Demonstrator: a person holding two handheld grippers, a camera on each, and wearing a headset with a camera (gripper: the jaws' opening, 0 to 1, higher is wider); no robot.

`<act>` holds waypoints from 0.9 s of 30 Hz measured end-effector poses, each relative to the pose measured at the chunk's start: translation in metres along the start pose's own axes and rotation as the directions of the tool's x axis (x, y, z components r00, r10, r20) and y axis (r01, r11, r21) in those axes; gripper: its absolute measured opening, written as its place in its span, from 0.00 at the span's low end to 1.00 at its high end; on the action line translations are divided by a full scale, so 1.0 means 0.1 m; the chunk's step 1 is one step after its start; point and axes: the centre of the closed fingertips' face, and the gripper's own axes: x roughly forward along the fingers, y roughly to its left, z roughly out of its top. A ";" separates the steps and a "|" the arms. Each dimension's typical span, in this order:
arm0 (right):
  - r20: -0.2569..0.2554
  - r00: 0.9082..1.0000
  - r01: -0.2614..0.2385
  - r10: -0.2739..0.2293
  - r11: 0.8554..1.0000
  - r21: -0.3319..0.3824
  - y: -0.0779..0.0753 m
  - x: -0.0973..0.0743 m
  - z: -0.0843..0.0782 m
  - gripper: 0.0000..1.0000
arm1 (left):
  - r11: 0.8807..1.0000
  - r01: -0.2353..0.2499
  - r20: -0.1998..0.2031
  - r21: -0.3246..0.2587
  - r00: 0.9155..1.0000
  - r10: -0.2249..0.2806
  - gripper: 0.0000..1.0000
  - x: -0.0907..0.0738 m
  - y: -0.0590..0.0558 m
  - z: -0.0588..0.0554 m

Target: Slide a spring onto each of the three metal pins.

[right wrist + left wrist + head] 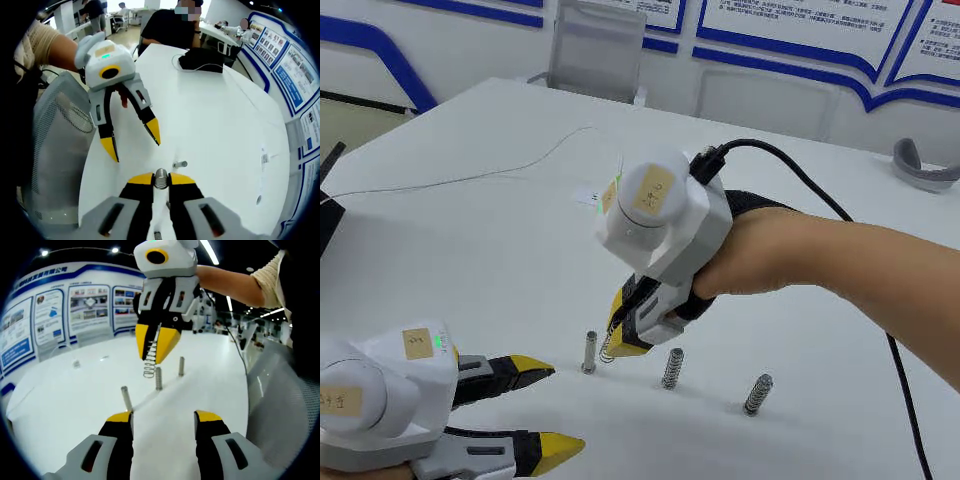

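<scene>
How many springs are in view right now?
3. The held spring is in the right hand-held gripper, beside the bare pin; one sits on the middle pin, one on the pin at the other end.

Right gripper (623,338), clamped on a spring (607,347), is hanging just beside the bare pin (589,352), and the spring is crowding the narrow gap between them. To this gripper's right, the near sprung pin (672,368) and the far sprung pin (757,393) are standing in a row, barring a low pass that way. Left gripper (552,407), jaws spread, is sitting near the bare pin, taking up the front approach. Beyond the right gripper the table (470,250) is lying open. A thin wire (470,180) is crossing it well apart.
</scene>
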 end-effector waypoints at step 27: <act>-0.035 0.999 0.011 -0.009 0.999 0.047 -0.34 0.25 0.01 0.12 | 1.000 -0.017 -0.008 -0.023 1.000 0.016 0.51 -0.04 0.05 -0.07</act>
